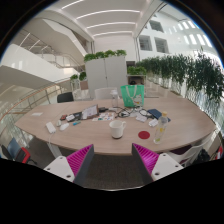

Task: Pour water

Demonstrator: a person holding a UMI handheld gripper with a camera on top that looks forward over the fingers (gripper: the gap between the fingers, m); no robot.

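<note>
While the gripper [113,160] is hovering with its fingers spread wide and holding nothing, a white cup [118,129] is standing on the round wooden desk [100,138] just beyond them. A yellow bottle [159,130] is standing to the right, a green bag [133,95] at the far side.

a large oval wooden table [100,130] fills the near middle of a bright atrium. dark office chairs [66,97] stand along its far side. behind them rises a white cabinet [106,73] topped with green plants [105,55]. a row of leafy planters [185,75] runs along the right. white balconies [30,65] curve on the left, and long ceiling light strips [105,16] glow overhead.
</note>
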